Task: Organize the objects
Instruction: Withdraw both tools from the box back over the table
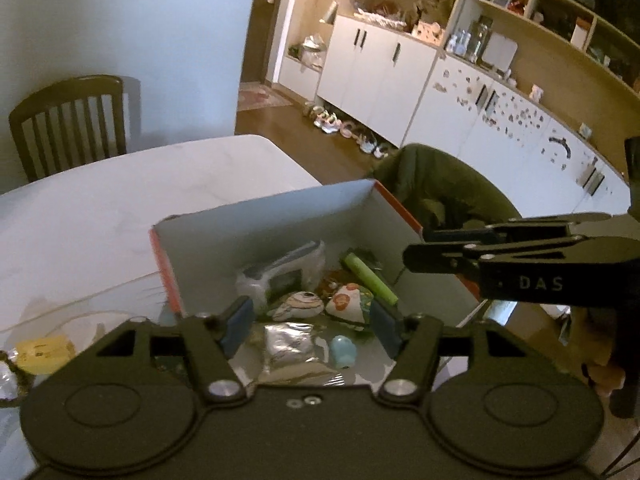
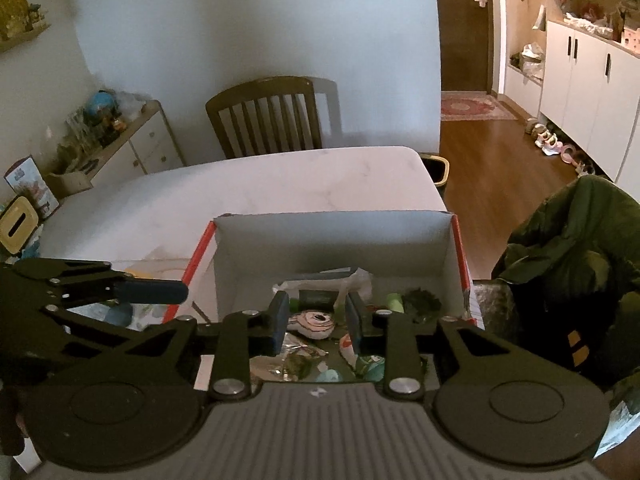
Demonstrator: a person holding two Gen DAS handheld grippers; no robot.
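Observation:
An open cardboard box with orange edges stands on the white table; it also shows in the right wrist view. Inside lie a green tube, a round patterned pouch, a white-orange packet, a silver foil pack, a light blue toy and a wrapped device. My left gripper is open and empty above the box's near end. My right gripper is open and empty over the box; it shows from the side in the left wrist view.
A yellow packet lies on the table left of the box. A chair draped with a green jacket stands right of the table. A wooden chair is at the far end. A tissue box sits far left.

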